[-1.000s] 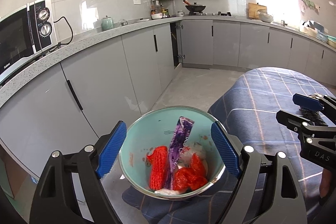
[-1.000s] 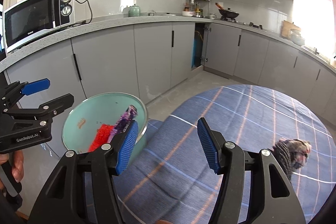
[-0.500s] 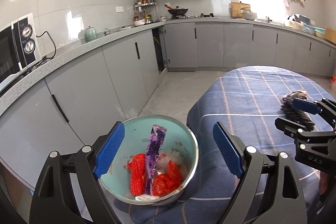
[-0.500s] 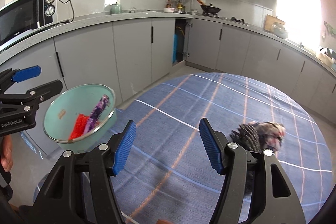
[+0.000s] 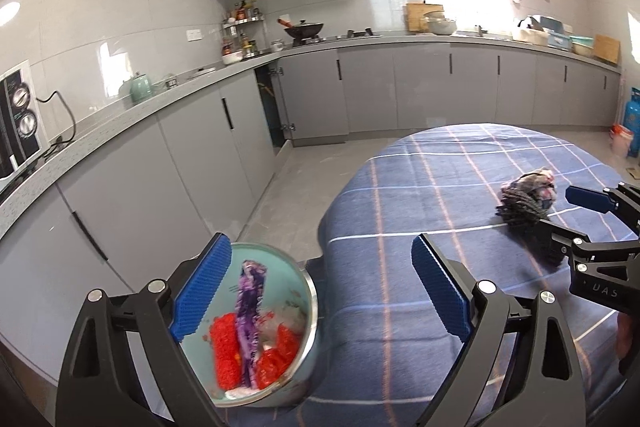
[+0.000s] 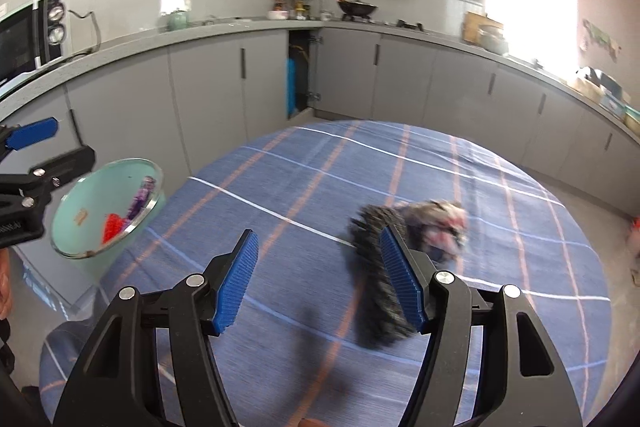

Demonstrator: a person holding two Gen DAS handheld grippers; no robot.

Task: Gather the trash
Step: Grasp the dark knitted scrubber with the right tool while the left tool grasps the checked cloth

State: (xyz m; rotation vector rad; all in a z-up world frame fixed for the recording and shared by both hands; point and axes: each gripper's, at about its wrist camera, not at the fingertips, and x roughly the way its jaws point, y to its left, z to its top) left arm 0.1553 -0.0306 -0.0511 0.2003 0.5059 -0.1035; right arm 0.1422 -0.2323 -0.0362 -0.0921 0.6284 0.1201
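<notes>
Both views swung toward tablecloth (image 6: 304, 187); dark crumpled wad (image 6: 404, 235) beside right fingers (image 6: 396, 271).

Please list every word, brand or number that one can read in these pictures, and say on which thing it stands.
"DAS": on the black body of the right gripper, partly cut off.
Print on the purple foil wrapper in the teal metal bowl: too blurred.
Lettering on the left gripper: too small and cut off.
</notes>
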